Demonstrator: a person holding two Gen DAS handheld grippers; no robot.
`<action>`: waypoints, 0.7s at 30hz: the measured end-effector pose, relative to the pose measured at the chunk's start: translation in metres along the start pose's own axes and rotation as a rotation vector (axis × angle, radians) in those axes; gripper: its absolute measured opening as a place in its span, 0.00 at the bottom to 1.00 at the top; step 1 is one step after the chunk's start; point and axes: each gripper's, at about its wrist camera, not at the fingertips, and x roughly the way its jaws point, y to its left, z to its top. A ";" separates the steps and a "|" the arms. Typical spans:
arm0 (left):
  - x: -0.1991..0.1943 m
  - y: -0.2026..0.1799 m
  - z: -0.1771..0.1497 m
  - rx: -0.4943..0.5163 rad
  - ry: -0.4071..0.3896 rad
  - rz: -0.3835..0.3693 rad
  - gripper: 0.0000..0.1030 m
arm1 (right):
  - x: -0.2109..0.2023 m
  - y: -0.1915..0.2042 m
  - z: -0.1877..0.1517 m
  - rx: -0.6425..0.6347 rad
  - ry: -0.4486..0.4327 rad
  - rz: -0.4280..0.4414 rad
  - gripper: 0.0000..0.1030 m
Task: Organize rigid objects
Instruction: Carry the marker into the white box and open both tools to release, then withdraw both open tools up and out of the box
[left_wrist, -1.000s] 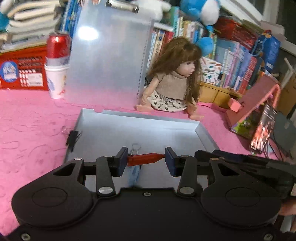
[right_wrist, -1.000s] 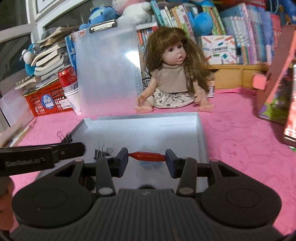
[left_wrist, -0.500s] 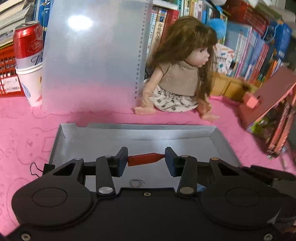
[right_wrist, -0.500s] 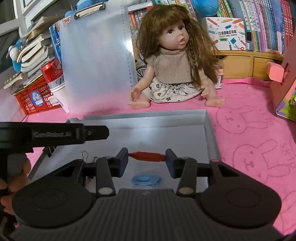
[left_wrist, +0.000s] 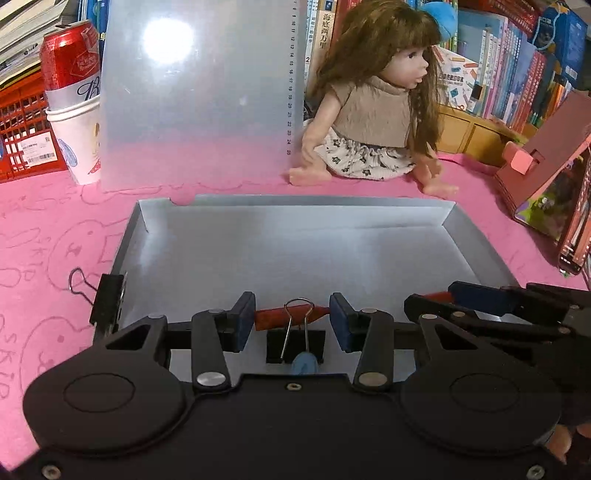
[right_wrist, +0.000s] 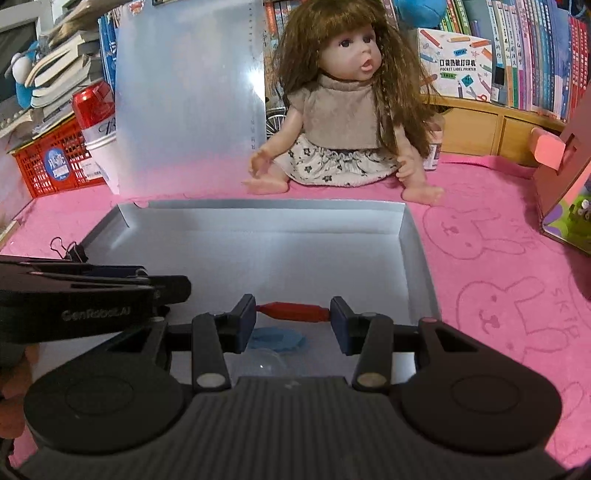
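My left gripper is shut on a short red stick, which spans crosswise between the pads, low over the near part of a shallow grey box. Right under it in the box lie a black binder clip and a small blue piece. My right gripper is shut on a second red stick, also over the box's near end, above a flat blue piece and a clear dome. The two grippers hang side by side, the right gripper and the left gripper showing in each other's views.
Another black binder clip sits at the box's left wall. Behind the box stand a doll, a translucent clipboard, a red can in a paper cup and a red basket. A pink cardboard house is at the right, on the pink cloth.
Both grippers have come forward and down over the box, each still holding its red stick. The binder clip and blue pieces in the box now show beneath them.
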 end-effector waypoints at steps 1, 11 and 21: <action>-0.001 0.000 -0.001 0.000 0.002 -0.002 0.41 | 0.000 0.000 -0.001 -0.003 0.004 -0.002 0.48; -0.009 -0.004 -0.007 0.018 -0.007 0.011 0.41 | -0.002 0.003 -0.005 -0.019 -0.004 -0.010 0.51; -0.032 0.001 -0.007 -0.009 -0.068 -0.010 0.59 | -0.019 0.001 -0.006 -0.015 -0.040 -0.027 0.72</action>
